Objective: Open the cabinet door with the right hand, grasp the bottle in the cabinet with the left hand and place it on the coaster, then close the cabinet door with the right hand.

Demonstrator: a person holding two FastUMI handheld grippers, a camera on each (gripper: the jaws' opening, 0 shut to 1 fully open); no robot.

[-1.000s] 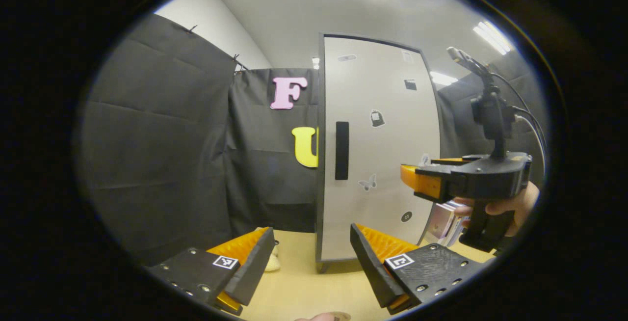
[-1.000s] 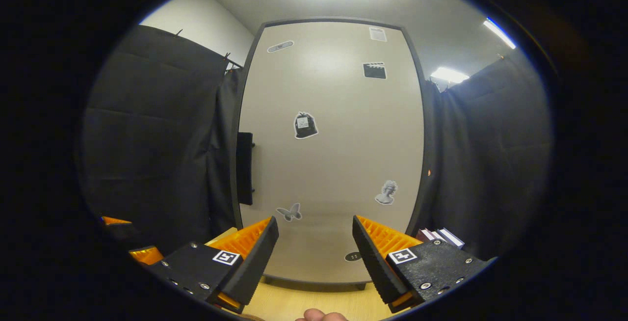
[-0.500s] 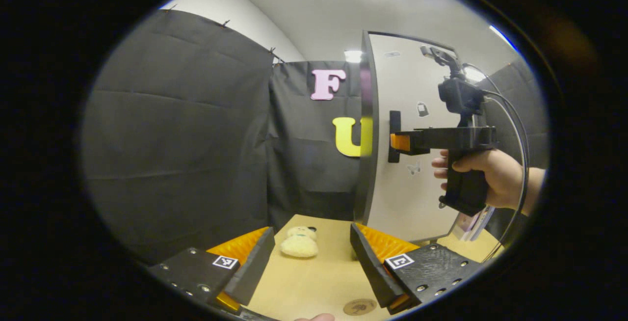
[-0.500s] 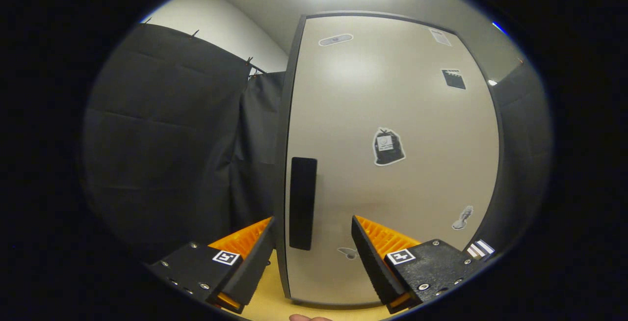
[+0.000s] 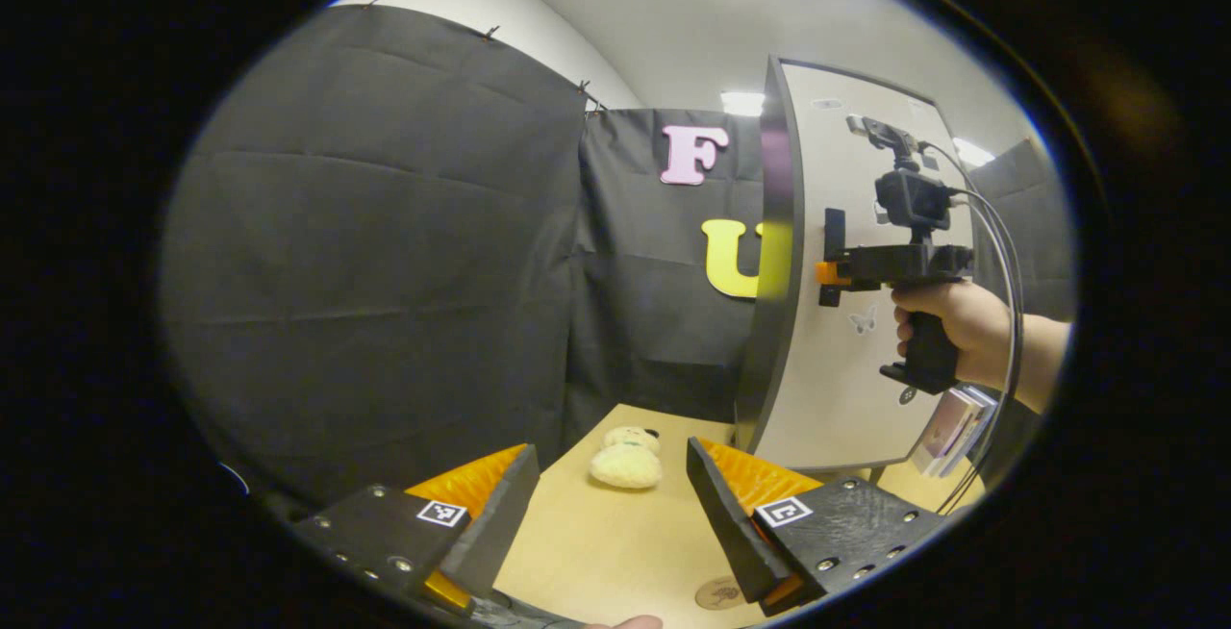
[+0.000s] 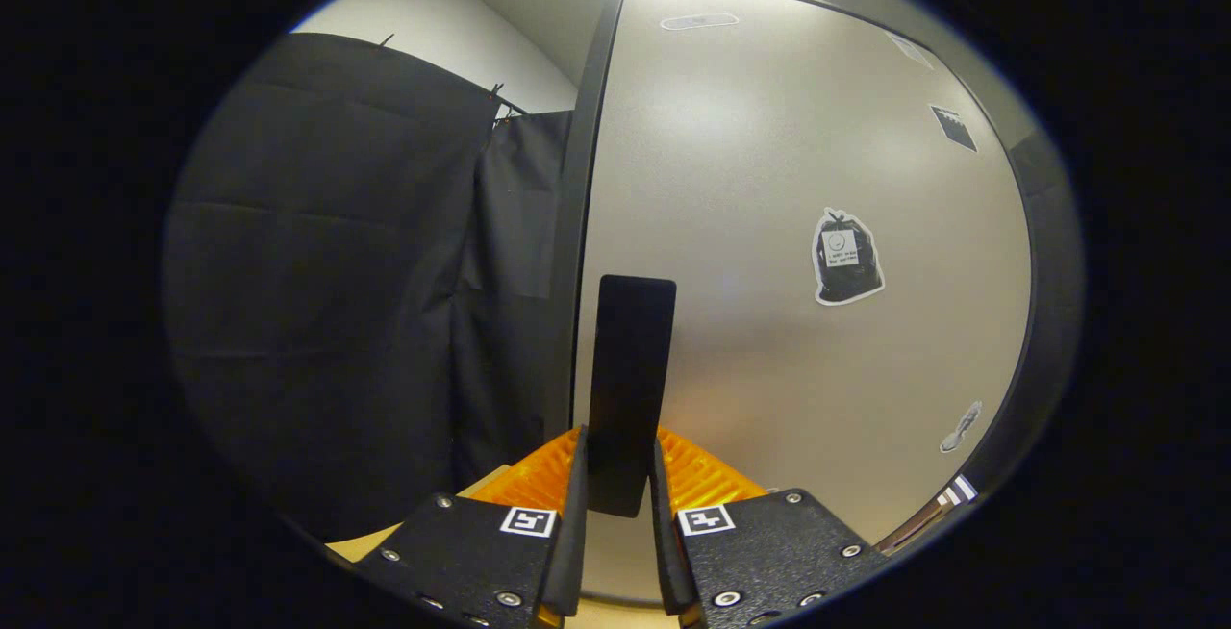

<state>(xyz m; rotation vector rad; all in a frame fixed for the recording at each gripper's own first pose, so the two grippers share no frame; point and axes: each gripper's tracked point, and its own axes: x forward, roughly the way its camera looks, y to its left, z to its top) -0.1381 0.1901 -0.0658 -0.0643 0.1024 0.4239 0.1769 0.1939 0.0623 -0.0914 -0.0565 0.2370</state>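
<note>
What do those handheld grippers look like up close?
Each gripper has two wedge-shaped fingers on black plates dotted with screws, each plate bearing a small square black-and-white marker. The right gripper has a black pistol grip, a camera on a post above, and black cables.

Right gripper (image 6: 615,499) clamped (fingers level); left gripper (image 5: 611,514) spread.

Closed cabinet door (image 5: 803,321) blocks interior; plush toy (image 5: 625,461) on tabletop (image 5: 596,552).
</note>
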